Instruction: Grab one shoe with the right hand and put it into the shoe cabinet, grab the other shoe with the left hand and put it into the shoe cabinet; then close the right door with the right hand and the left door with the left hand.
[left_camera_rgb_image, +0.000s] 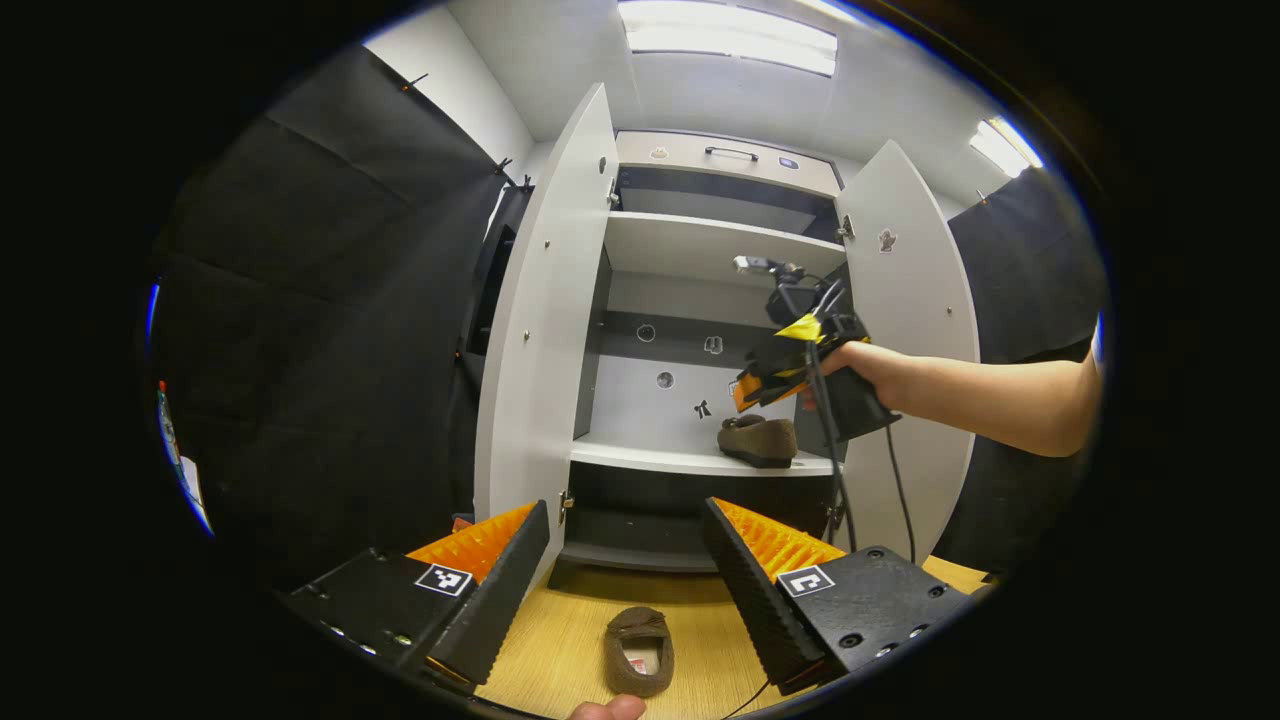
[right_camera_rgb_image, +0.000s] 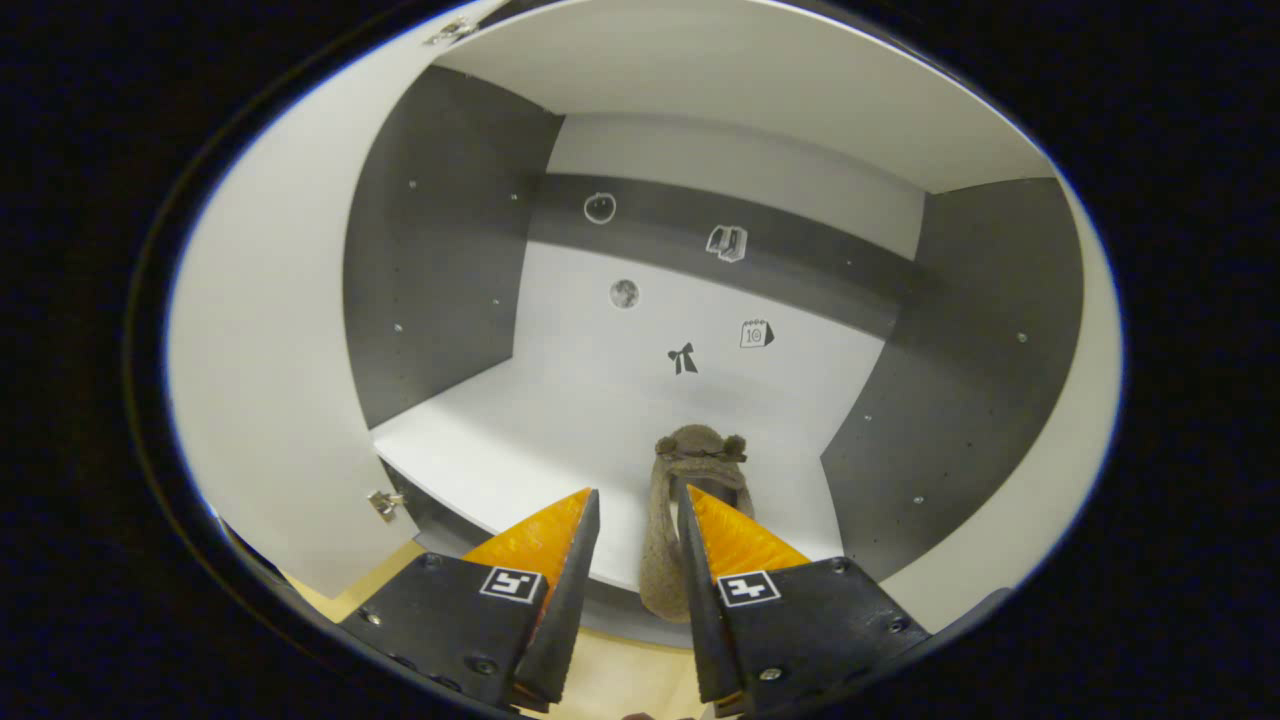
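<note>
We take the white two-door shoe cabinet (left_camera_rgb_image: 700, 250) as landmark. One brown suede loafer (left_camera_rgb_image: 758, 440) sits on its white middle shelf (left_camera_rgb_image: 650, 457), toward the right side, heel near the front edge. The right gripper (right_camera_rgb_image: 633, 520) hangs just over that shoe's heel; in the right gripper view its jaws stand a narrow gap apart with the loafer (right_camera_rgb_image: 690, 470) between and below them. We cannot tell whether the fingers touch it; it looks set down, so likely released or about to be. In the left gripper view the right gripper (left_camera_rgb_image: 790, 365), held by a hand (left_camera_rgb_image: 870, 365), sits just above the shoe.

The second brown suede loafer (left_camera_rgb_image: 638, 650) lies on the wooden floor (left_camera_rgb_image: 560, 640) in front of the cabinet, below the shelf. The left gripper (left_camera_rgb_image: 625, 540) hovers above it, jaws wide apart, holding nothing.

Our judgement: first shoe about done. Left: second shoe into the cabinet, then the right door (left_camera_rgb_image: 915, 300) and left door (left_camera_rgb_image: 545, 300), both wide open.
</note>
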